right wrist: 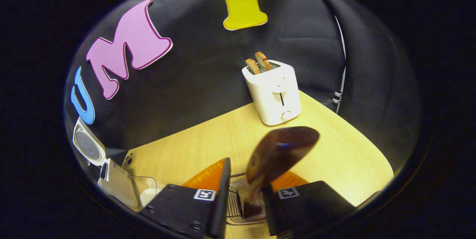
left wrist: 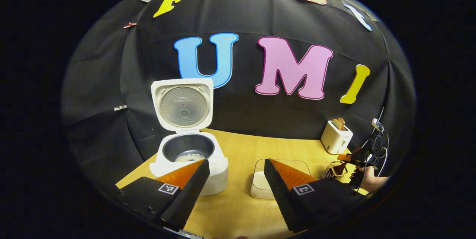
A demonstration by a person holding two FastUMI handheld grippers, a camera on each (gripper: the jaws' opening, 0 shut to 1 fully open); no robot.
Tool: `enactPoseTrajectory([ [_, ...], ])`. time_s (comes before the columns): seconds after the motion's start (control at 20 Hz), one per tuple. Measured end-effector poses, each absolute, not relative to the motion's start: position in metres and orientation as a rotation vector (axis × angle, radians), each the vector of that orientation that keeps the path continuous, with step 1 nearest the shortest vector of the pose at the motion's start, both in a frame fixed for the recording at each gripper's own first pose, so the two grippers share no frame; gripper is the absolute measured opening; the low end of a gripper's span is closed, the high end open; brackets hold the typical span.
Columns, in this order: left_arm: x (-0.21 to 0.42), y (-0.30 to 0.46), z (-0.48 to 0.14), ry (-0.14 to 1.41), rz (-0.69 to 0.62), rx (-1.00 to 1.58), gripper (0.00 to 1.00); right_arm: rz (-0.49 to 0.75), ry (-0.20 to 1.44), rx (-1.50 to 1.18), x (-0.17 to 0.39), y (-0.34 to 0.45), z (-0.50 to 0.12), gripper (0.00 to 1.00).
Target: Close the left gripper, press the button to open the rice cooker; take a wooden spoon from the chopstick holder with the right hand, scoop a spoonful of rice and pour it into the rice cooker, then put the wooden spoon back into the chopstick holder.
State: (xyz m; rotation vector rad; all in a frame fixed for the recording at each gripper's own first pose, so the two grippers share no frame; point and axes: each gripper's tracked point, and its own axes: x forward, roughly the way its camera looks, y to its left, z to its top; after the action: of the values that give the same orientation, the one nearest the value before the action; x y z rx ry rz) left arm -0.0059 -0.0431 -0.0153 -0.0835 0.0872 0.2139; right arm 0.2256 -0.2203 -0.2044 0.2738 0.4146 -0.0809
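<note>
The white rice cooker (left wrist: 186, 157) stands open with its lid (left wrist: 183, 104) upright, and some rice lies in the dark pot (left wrist: 189, 151). My left gripper (left wrist: 236, 181) is open in front of it, with nothing between its fingers. The dark wooden spoon (right wrist: 279, 151) stands bowl-up in the wire chopstick holder (right wrist: 235, 203). My right gripper (right wrist: 243, 185) is around the handle; the handle rests by one finger and a gap shows at the other. Far right in the left gripper view, a hand holds the right gripper (left wrist: 362, 155) above the holder (left wrist: 334, 170).
A white square rice container (left wrist: 259, 181) sits on the wooden table (left wrist: 238, 149) right of the cooker. A white toaster (right wrist: 274, 92) with bread in it stands at the back. The cooker (right wrist: 113, 181) and a clear container (right wrist: 148, 190) lie left of the right gripper.
</note>
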Motion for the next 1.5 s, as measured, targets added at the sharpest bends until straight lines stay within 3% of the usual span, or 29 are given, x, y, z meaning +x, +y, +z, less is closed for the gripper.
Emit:
enactPoseTrajectory([
  [0.05,-0.007,-0.039,-0.013,0.078,0.223,-0.079,0.95,-0.075,0.416,0.285,0.222,-0.219,-0.201,0.59],
  [0.1,-0.008,-0.033,-0.01,0.067,0.233,-0.07,0.95,-0.073,0.419,0.291,0.216,-0.218,-0.199,0.53],
  [0.15,-0.007,-0.027,-0.006,0.056,0.241,-0.063,0.95,-0.084,0.422,0.288,0.208,-0.222,-0.196,0.72],
  [0.2,-0.007,-0.02,-0.001,0.046,0.25,-0.061,0.95,-0.089,0.418,0.287,0.202,-0.223,-0.193,1.0],
  [0.6,0.007,0.045,0.044,-0.046,0.323,-0.092,0.95,-0.143,0.403,0.287,0.153,-0.236,-0.168,0.98],
  [1.05,0.046,0.164,0.163,-0.2,0.412,-0.078,0.95,-0.226,0.367,0.265,0.07,-0.227,-0.132,0.98],
  [1.5,0.159,0.239,0.212,-0.099,0.323,-0.038,0.94,-0.387,0.41,0.141,-0.03,-0.185,-0.16,0.98],
])
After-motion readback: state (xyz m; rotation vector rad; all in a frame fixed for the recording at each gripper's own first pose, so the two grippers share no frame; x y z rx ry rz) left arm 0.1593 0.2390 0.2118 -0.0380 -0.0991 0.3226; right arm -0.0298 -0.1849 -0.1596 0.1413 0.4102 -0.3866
